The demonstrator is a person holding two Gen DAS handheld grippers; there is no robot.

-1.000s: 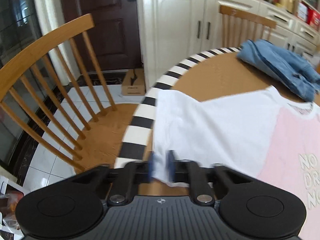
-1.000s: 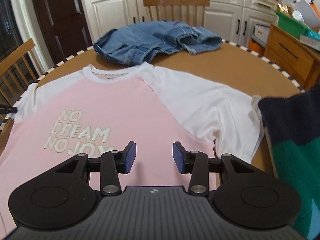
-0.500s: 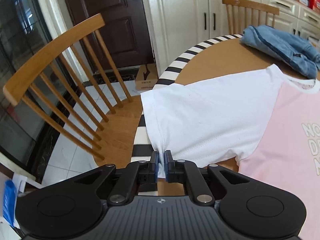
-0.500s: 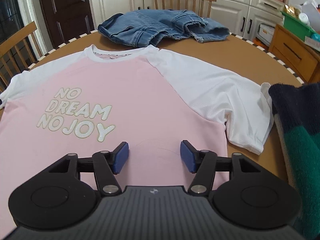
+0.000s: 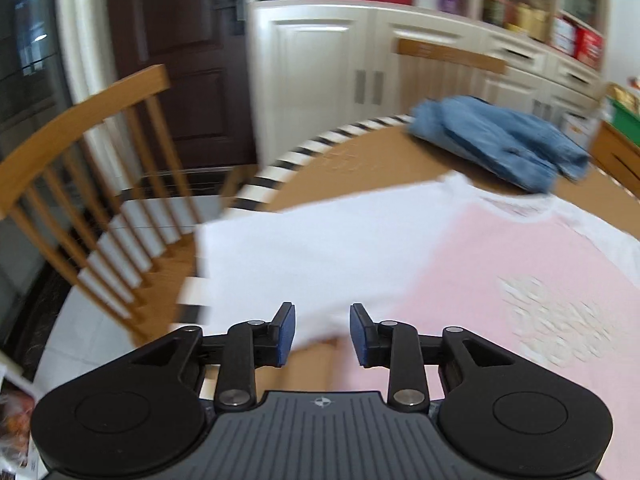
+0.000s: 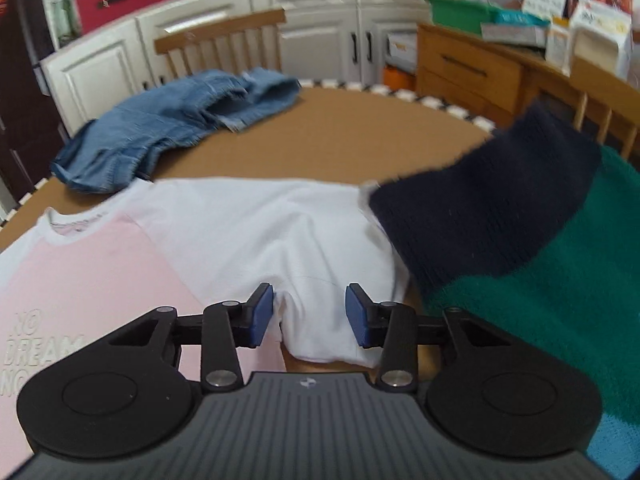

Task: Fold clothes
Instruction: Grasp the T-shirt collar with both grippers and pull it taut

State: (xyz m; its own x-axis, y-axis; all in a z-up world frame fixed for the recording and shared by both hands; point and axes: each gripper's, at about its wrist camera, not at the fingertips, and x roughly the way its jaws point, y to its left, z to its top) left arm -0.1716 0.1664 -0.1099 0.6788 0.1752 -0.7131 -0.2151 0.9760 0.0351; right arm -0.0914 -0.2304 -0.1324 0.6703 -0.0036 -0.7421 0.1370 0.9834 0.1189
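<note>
Over T-shirt (image 6: 256,236), parted right tongs (image 6: 310,316)

Left claw (image 5: 322,334) spread wide above white sleeve (image 5: 304,252) of pink shirt (image 5: 500,280) (motion-blurred); denim pile (image 5: 500,144) farther back on bench (image 5: 360,172); wooden chair (image 5: 80,152) left.

Home kitchen: cream cabinets (image 5: 320,68), dining table (image 6: 340,136)

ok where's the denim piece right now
The denim piece lies bunched at the far side of the table, just beyond the pink-and-white t-shirt collar, in front of a wooden chair.
</note>
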